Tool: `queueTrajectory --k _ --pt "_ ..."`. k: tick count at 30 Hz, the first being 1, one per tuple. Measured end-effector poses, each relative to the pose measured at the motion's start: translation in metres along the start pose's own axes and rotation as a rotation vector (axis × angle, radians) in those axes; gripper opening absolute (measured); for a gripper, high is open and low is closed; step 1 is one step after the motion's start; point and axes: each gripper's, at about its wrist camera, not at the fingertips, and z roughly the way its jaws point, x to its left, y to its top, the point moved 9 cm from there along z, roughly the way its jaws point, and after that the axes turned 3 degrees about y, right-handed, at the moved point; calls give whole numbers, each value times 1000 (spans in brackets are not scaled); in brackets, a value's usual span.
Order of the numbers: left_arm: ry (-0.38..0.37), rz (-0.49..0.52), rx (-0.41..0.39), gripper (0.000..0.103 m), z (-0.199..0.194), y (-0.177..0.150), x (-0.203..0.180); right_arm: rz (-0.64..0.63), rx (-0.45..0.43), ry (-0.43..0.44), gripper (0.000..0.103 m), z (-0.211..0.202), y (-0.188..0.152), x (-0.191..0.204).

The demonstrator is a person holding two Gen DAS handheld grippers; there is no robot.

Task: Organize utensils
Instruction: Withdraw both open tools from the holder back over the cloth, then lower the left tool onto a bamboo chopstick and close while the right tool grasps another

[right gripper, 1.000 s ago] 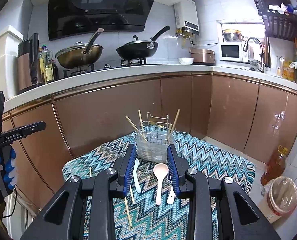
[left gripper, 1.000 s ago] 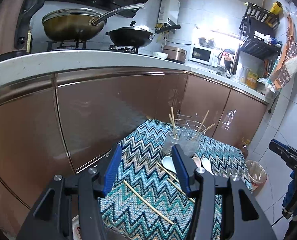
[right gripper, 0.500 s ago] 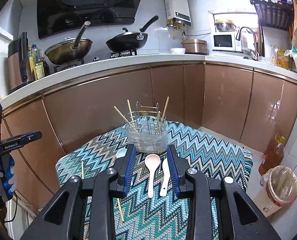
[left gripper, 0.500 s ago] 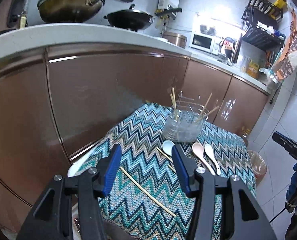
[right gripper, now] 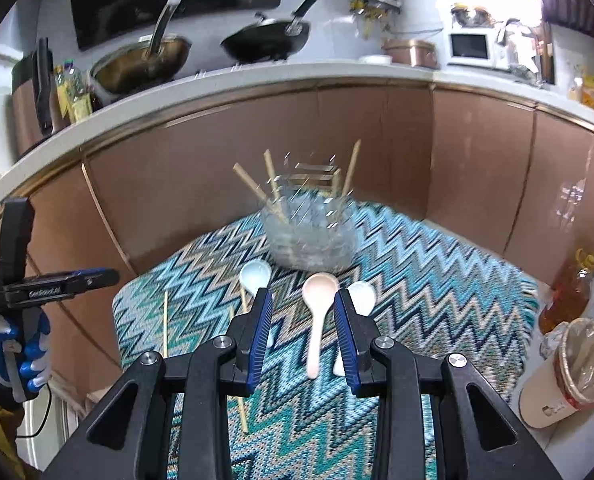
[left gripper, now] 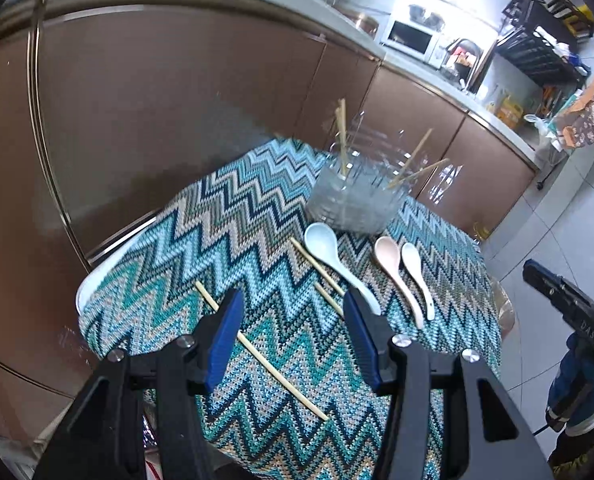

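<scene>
A clear utensil holder with several chopsticks in it stands at the far side of a zigzag-cloth table. A pale blue spoon, a pink spoon and a white spoon lie before it. Loose chopsticks lie on the cloth. My left gripper is open and empty above the long chopstick. My right gripper is open and empty, with the pink spoon lying between its fingers below. The holder shows blurred ahead.
Brown cabinet fronts stand close behind the table. A bin and an oil bottle stand on the floor to the right. Pans sit on the stove above.
Both grippers have tilted down and moved closer over the table. The spoons and chopsticks look larger and nearer. Nothing has been picked up.
</scene>
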Motion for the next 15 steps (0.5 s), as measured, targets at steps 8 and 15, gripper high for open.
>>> queueTrajectory --k 8,15 --pt "30 -99 140 50 47 -11 35 -33 220 148 23 82 -21 36" --pt "32 -169 217 49 78 -21 57 -63 404 231 13 166 -25 65"
